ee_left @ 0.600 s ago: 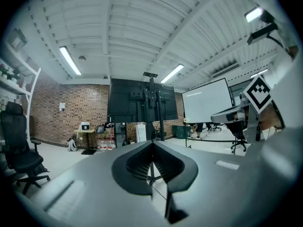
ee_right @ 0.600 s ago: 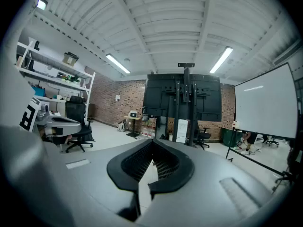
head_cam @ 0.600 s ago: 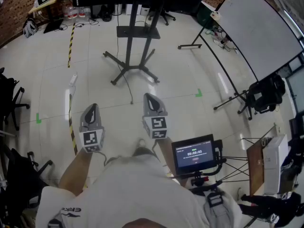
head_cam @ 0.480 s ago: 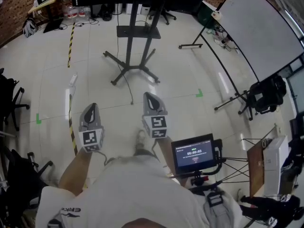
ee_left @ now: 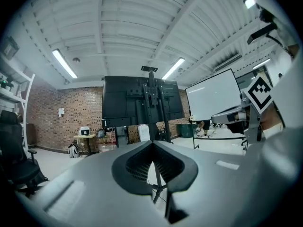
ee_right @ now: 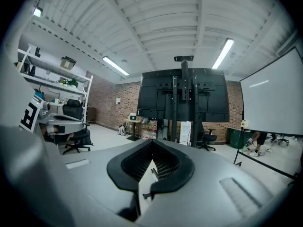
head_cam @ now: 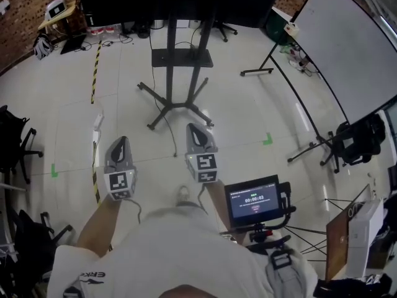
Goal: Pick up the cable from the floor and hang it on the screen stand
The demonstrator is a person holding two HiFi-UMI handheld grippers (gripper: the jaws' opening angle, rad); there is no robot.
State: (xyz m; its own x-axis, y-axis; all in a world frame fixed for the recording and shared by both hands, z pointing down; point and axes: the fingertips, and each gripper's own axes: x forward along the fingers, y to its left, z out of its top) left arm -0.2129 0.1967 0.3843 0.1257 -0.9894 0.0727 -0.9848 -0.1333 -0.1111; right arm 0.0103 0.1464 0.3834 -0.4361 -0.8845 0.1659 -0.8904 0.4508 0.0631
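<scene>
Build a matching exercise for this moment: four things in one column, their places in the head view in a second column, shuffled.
Things:
1. screen stand
2. cable
3. whiteboard
4. striped tape

Places:
A. far right, slanting across the view
B. on the floor, left of the stand
C. top centre, upright
D. on the floor, trailing from the stand's base toward the person

Pairs: 1-C, 2-D, 3-A, 4-B

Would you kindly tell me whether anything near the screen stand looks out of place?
Yes: a thin dark cable trails loose across the floor from the base of the screen stand toward the person, rather than hanging on the stand. It is a tripping hazard; nothing else stands out.
</scene>
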